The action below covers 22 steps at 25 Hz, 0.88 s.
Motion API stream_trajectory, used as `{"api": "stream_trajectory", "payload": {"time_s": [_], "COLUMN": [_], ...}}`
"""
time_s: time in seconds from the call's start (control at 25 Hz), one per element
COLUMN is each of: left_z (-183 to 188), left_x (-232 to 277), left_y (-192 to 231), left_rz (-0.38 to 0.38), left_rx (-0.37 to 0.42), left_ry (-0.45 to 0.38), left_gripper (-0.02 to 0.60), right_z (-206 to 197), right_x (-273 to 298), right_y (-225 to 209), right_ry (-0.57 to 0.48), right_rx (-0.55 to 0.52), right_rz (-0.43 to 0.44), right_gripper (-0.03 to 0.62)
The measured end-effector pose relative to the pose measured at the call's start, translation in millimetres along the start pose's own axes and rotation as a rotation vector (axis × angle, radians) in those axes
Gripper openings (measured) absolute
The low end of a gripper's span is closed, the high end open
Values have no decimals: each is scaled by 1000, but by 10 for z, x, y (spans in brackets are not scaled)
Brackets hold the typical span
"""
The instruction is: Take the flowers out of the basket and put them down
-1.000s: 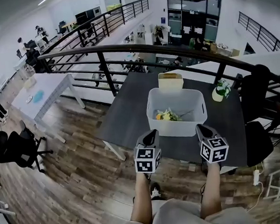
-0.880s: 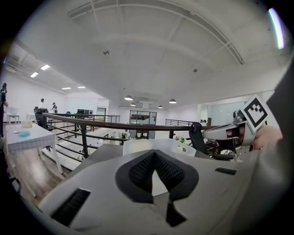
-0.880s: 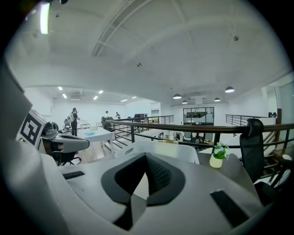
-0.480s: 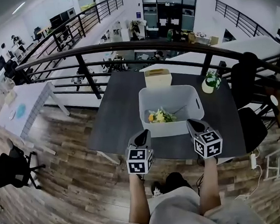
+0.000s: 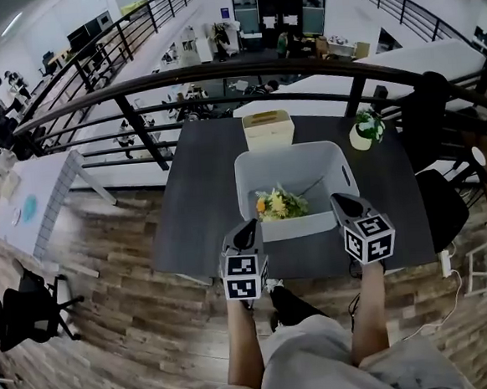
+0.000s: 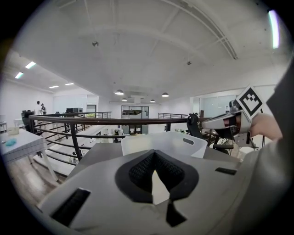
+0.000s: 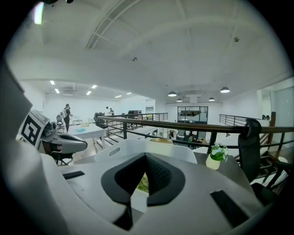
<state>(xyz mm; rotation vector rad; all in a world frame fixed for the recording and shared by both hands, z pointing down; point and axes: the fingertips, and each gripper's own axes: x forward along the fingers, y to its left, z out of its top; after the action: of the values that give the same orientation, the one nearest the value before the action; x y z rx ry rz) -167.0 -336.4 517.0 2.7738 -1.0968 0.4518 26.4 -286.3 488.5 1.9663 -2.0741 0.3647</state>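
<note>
Approach step; nothing had been grasped yet. Left gripper (image 5: 249,226) hung just short of the near-left corner of the basket (image 5: 287,149), and right gripper (image 5: 339,199) hung at its near-right corner. Both were clenched tip to tip, with nothing between the jaws.

Flowers (image 5: 279,203) lay on the basket's floor against its near wall, left of centre. They formed a yellow, orange and white bunch, with a thin stem running toward the far-right corner.

Judgement on technique: part the jaws before crossing the basket's rim, then come down over the near wall. Take the bunch at the stems, not the blooms. The basket looked like light plastic and might lift with the flowers, so the free gripper could steady its rim.

Containers:
- Basket: white, open-topped, holding only the flowers.
- Beige box (image 5: 268,129): just behind the basket's far wall; contents not made out.
- Small pot (image 5: 360,138): off the basket's far-right corner and apart from it, holding a green plant.
</note>
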Motion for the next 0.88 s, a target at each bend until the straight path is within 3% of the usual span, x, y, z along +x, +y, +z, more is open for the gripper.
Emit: {"api": "stream_trajectory", "payload": {"time_s": [0.24, 0.6, 0.88], "left_z": [292, 442, 369], "left_x": [498, 1077, 1491], "left_y": [220, 565, 693], "left_rz": [-37, -52, -96], "left_rx": [24, 14, 15], "left_ry": [-4, 12, 50], "left_gripper": [25, 25, 25], "right_z": [354, 526, 310], "right_x": [463, 1026, 1513], "right_y": [-196, -299, -223], "right_ry": [-34, -13, 112], "right_rx": [25, -97, -335], "right_rz": [1, 68, 175], "right_gripper": [14, 14, 14]}}
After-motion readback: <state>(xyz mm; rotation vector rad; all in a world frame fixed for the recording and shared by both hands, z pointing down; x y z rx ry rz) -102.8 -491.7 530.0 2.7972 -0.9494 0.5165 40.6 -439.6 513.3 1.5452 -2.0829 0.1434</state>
